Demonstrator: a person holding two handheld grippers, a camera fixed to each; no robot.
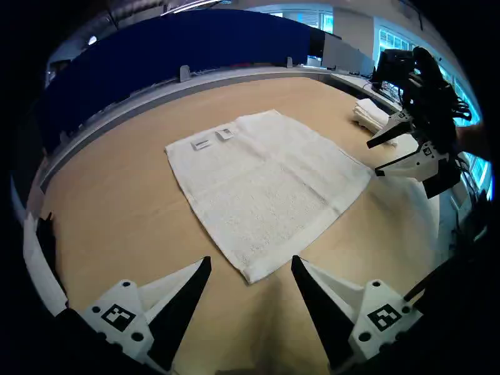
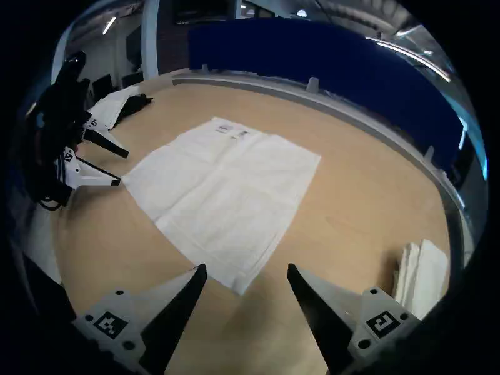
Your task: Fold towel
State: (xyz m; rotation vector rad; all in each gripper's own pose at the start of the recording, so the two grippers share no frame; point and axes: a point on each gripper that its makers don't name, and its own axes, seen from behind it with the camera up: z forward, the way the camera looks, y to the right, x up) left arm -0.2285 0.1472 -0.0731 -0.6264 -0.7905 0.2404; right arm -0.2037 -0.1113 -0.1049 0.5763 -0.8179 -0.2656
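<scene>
Left hand-held gripper (image 1: 250, 259): released, fingers spread wide with nothing between them. It hovers over the table (image 1: 125, 206), and its tips flank the towel's near corner without touching it.
Right hand-held gripper (image 2: 245, 267): also released, with the jaws equally wide and holding nothing. Its tips sit either side of another towel corner, clear of the cloth.
Each seen from the other: in the left gripper view the right hand-held gripper (image 1: 373, 159) sits at 3 o'clock, fingers parted and just off the towel's right corner. In the right gripper view the left hand-held gripper (image 2: 123, 169) sits at 9 o'clock, fingers parted and next to the towel's left corner.
Towel (image 1: 269, 181): white, spread flat in one layer in the middle of the table.
Towel heading: it lies diamond-wise to both cameras, with one corner pointing at 6 o'clock in each view (image 2: 225, 187).
Towel long axis: it looks close to square. In the left gripper view the longer sides seem to run from 5 toward 11 o'clock, though the lens bend leaves this unsure.
Tags (image 1: 212, 139): two small ones on the towel's far edge, at 11 o'clock from its middle.
Stack (image 2: 422, 275): folded white cloths at 4 o'clock in the right gripper view, well apart from the towel.
Divider (image 1: 175, 44): a blue wall along the table's far rim, at 12 o'clock.
</scene>
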